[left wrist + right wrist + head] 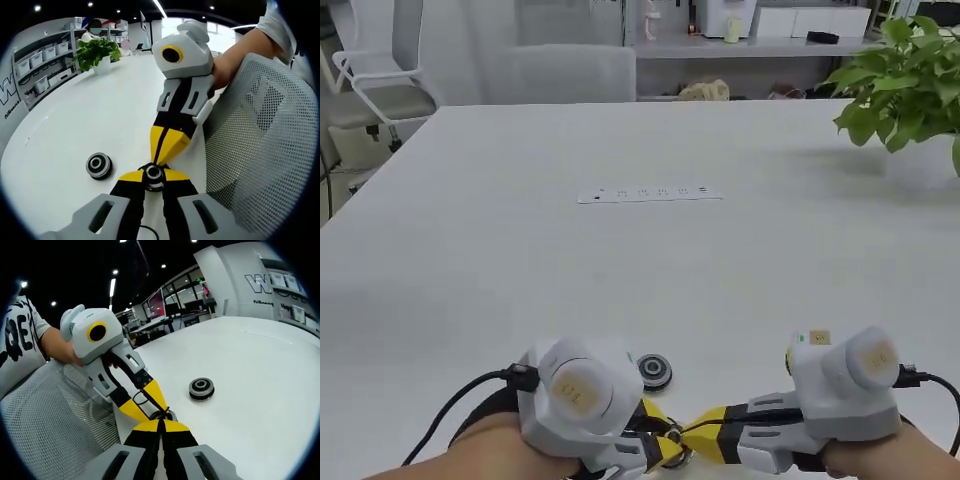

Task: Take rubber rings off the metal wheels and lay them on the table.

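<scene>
**Two Claws on One Wheel, Ring Not Yet Off**

**Head view.** At 6 o'clock on the white table (pixel 520 260), the left gripper (pixel 667 455) and the right gripper (pixel 690 440) meet tip to tip, their yellow fingers pointing at each other. What sits between the tips is too small to tell here. A second wheel (pixel 654 370) lies flat at 11 o'clock from them, near but apart, with its dark rubber ring (pixel 641 371) on. A power strip (pixel 650 193) lies well beyond at 12 o'clock, and a potted plant (pixel 900 85) stands at 2 o'clock.

**Left gripper view.** The left claw is narrow and clamped on the held wheel (pixel 154 176), one finger on each side. The right gripper comes in from 12 o'clock with its jaws drawn to a point that touches the wheel's upper rim. The second wheel rests at 9 o'clock. A mesh chair back (pixel 260 140) stands at 3 o'clock.

**Right gripper view.** The right claw's jaws are nearly together, tips at the held wheel's rim. Whether rubber is pinched between them cannot be told. The left gripper reaches in from 10 o'clock.

**Doing the step well.** This looks like the peel itself.
- The left claw should grip metal only, leaving the rubber free to slide.
- The right should bite just the rubber lip, lift it outward over the rim, and work round the wheel rather than yank.
- Stretched rubber could snap back or twist the wheel loose.
- Once freed, the ring belongs on bare table, apart from the second wheel.
</scene>
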Motion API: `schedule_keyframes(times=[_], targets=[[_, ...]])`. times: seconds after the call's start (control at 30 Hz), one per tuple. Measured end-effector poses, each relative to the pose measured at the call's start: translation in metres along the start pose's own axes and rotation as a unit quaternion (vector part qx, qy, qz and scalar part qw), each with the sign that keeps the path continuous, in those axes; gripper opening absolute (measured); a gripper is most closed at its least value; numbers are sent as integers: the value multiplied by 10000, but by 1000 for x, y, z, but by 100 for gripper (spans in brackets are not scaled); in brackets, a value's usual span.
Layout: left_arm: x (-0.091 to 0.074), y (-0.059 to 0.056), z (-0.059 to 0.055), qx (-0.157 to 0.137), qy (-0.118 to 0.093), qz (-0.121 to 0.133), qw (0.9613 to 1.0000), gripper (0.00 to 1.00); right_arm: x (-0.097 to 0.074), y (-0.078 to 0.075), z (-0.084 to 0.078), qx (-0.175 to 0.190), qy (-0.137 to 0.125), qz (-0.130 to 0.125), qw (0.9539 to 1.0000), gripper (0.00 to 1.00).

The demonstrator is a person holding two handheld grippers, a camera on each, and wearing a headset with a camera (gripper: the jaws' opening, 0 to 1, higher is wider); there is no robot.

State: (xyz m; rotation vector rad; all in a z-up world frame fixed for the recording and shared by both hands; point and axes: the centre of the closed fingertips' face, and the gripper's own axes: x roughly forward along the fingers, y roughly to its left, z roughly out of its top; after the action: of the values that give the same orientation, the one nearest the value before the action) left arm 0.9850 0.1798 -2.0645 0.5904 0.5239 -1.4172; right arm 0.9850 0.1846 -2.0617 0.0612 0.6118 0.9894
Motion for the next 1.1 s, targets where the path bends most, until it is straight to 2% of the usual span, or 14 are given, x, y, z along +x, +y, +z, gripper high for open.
schedule_keyframes(times=[0.1, 0.2, 0.33, 0.53, 0.8, 1.1], targets=[[-2, 0, 0, 115, 58, 0, 9999, 9, -1, -1, 3, 45, -51, -10, 10000, 0], [-5, -1, 1, 110, 70, -33, 9999, 15, -3, 0, 4, 106, -84, 1, 9999, 0], [-10, -4, 5, 44, 33, -110, 9999, 17, -3, 1, 4, 122, -82, 7, 9999, 0], [-20, -8, 10, -14, -55, -137, 9999, 24, -6, 0, 7, 157, -144, 0, 9998, 0], [-38, -4, 19, -230, -244, -45, 9994, 32, -7, 5, 11, 157, -205, 65, 9996, 0], [-58, -1, 11, -361, -248, 80, 9990, 39, -10, 11, 20, 106, -258, 154, 9995, 0]])
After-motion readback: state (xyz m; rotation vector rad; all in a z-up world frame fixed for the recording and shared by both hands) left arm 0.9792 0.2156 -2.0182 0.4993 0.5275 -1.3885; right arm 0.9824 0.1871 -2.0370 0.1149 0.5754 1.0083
